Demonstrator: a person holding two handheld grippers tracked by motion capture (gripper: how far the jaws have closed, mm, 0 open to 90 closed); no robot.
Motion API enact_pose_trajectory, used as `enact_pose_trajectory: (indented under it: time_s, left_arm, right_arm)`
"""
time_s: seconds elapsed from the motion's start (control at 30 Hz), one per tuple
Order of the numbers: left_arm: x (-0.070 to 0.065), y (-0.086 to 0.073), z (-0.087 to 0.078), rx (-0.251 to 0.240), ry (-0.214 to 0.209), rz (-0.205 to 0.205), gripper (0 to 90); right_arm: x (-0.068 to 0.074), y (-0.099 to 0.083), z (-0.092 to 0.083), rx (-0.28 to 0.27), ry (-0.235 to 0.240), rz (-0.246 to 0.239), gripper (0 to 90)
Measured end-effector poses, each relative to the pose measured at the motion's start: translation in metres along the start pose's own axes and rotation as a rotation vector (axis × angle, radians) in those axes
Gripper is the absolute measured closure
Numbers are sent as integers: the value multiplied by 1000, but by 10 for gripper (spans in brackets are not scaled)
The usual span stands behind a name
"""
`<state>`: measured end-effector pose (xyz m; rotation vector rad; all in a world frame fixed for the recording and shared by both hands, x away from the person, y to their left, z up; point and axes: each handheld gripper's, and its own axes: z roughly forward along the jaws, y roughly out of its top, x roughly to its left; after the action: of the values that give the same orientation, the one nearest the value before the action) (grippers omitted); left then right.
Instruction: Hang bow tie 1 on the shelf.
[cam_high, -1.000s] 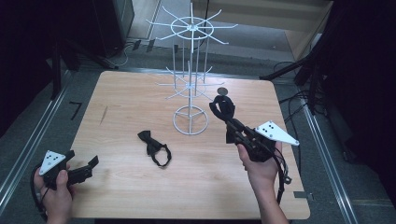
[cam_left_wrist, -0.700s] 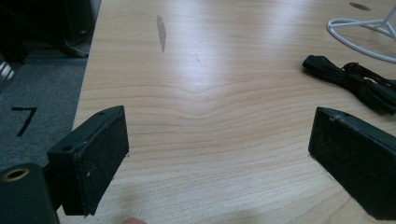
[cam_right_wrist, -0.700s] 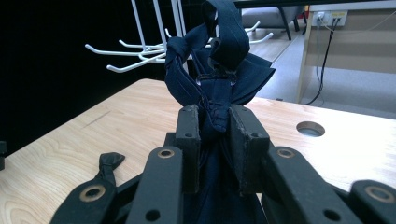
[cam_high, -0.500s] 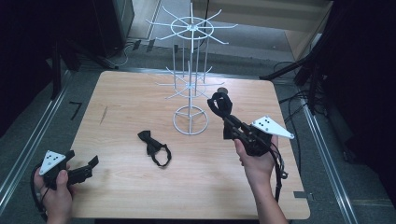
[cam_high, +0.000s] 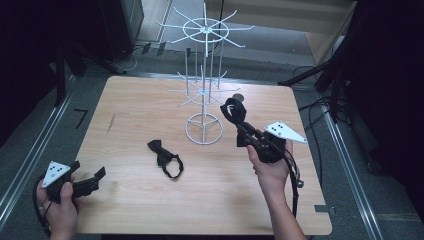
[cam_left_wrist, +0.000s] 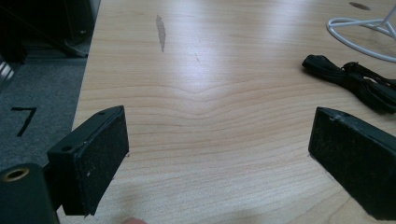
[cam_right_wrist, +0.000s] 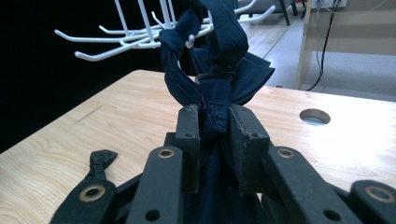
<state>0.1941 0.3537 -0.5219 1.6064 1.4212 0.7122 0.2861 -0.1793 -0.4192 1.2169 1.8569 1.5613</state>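
Pinching a dark navy bow tie (cam_right_wrist: 215, 79) — knotted, strap looped — the right claw (cam_right_wrist: 215, 140) is holding it beside the white wire rack (cam_high: 204, 95); left claw (cam_left_wrist: 219, 154) is resting spread over the counter (cam_left_wrist: 210, 93).

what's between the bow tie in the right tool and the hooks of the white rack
Nothing visible. The right tool holds the navy bow tie clamped between its jaws, raised just beside the white wire rack. The strap loop sits at the lower hooks with open air between; the other bow tie lies aside.

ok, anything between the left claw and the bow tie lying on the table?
Nothing: bare wood lies between the left claw and the black bow tie, in the high view.
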Motion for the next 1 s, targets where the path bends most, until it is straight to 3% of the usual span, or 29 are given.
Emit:
enact_pose_trajectory:
  time_s: [0.33, 0.53, 1.0]
  left_arm:
    - [0, 0, 0, 0, -1, 0, 58]
    - [0, 0, 0, 2, -4, 1, 58]
    - [0, 0, 0, 3, -3, 6, 58]
  right_arm:
    - [1, -4, 16, 26, 5, 19, 756]
    - [-9, -3, 17, -7, 3, 88, 755]
    - [-10, -11, 38, 58, -3, 76, 754]
